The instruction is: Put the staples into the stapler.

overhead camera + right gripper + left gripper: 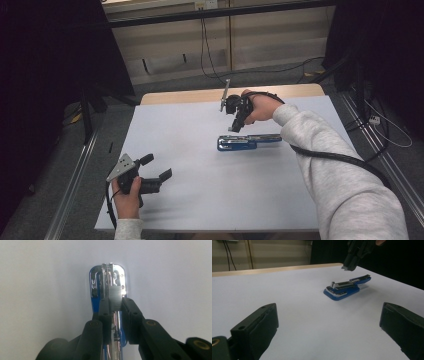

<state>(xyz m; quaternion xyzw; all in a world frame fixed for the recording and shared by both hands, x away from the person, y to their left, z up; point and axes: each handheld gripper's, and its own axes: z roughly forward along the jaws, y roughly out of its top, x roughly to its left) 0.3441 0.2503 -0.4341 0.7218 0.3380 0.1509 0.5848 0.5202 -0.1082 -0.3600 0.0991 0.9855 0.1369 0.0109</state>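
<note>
1. the blue stapler lies flat near the middle of the white surface, opened up so its metal staple channel faces upward.
2. in the high view its long axis runs left to right across the surface: the broad rounded end points toward my left side, and the narrow arm points toward my right sleeve.
3. in the right gripper view the same axis runs straight away from the camera, with the rounded metal-plated end farthest off.
4. my right gripper hangs just above the stapler, tilted down at it. its jaws are drawn close and pinch a small silver strip of staples, which sits over the channel. i cannot tell whether the strip touches the stapler.
5. my left gripper is low over the near left part of the surface, well apart from the stapler. its jaws are spread wide with nothing between them and point toward the stapler.
</note>
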